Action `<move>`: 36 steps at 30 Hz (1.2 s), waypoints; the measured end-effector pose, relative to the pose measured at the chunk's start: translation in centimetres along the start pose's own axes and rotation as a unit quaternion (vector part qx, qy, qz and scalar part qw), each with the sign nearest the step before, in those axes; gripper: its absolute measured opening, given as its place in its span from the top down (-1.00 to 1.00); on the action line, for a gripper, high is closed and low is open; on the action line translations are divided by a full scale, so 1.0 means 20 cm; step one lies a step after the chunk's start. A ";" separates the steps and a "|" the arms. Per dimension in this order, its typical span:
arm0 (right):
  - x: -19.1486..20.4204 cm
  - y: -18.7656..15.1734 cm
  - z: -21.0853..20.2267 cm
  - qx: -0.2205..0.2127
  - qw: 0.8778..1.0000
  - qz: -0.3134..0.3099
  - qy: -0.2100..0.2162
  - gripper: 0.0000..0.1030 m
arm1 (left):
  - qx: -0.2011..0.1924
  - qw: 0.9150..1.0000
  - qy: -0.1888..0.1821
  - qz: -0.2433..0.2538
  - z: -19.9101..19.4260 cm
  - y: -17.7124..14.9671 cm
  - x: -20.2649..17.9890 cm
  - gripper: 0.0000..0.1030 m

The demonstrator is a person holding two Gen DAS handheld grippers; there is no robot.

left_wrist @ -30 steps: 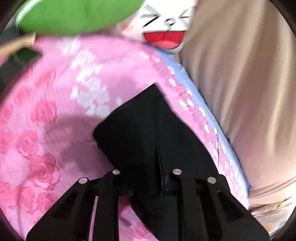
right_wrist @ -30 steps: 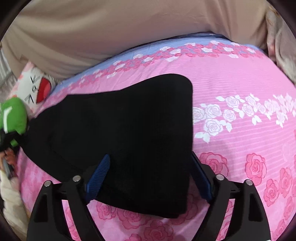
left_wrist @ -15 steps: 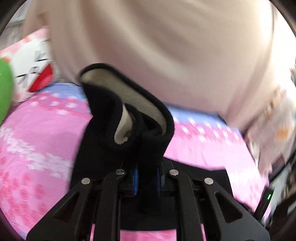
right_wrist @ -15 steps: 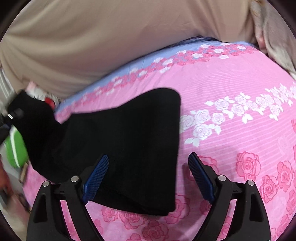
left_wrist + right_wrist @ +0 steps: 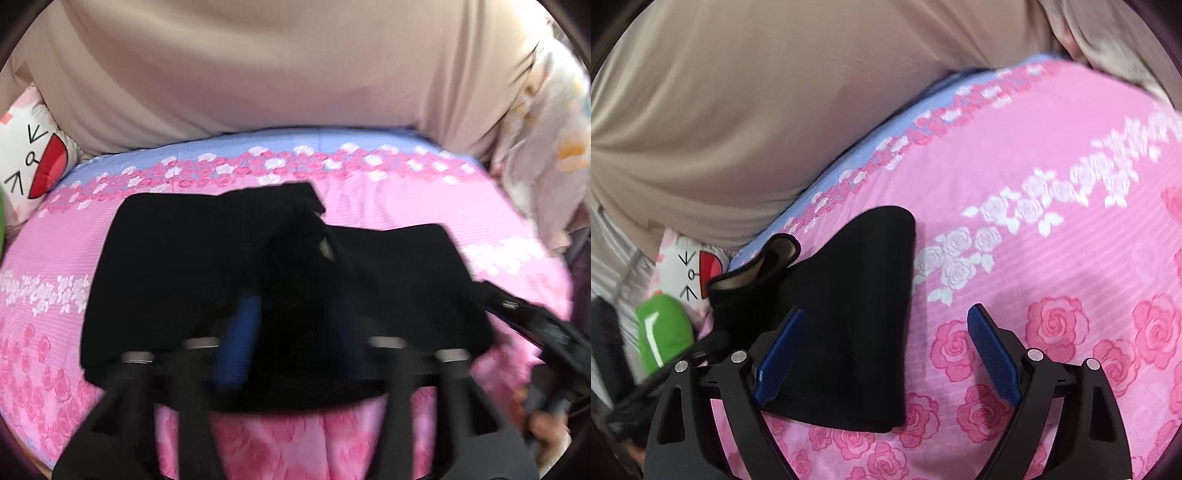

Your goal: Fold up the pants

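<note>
The black pants [image 5: 177, 266] lie folded on the pink rose-print sheet [image 5: 388, 206]. In the blurred left wrist view my left gripper [image 5: 293, 332] hovers over them with its jaws opening. A raised hump of black cloth sits between the blue pads [image 5: 240, 332], which no longer pinch it. In the right wrist view the pants [image 5: 857, 314] show a turned-up end with beige lining [image 5: 775, 251]. My right gripper [image 5: 886, 354] stands open over their near right edge, its left pad above the cloth and its right pad above bare sheet. The right gripper's body [image 5: 535, 325] also shows in the left wrist view.
A beige draped cloth [image 5: 295, 74] rises behind the bed. At the left lie a white cartoon-face pillow [image 5: 687, 269] and a green plush item [image 5: 663, 332]. Pale patterned fabric [image 5: 554, 129] hangs at the right. Pink sheet stretches to the right of the pants.
My left gripper, shut on an end of the pants, swept it across and laid it over the rest, then its jaws parted. The right gripper drifted slightly and stayed open.
</note>
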State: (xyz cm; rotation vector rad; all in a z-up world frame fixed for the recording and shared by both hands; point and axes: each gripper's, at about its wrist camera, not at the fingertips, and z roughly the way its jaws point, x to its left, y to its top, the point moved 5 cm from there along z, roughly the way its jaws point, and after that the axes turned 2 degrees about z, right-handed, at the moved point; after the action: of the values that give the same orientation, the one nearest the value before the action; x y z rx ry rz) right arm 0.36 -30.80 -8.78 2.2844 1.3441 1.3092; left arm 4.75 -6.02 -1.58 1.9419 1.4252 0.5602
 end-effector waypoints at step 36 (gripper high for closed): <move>0.18 -0.05 -0.01 0.053 0.991 -0.097 -0.074 0.17 | -0.001 0.992 0.063 -0.112 -0.13 -0.21 0.67 -0.80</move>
State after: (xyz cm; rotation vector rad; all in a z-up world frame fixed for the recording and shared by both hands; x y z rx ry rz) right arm 0.33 -27.56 -6.99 2.2010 1.5714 1.0101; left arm 4.41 8.19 -3.36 1.7421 1.6946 0.5868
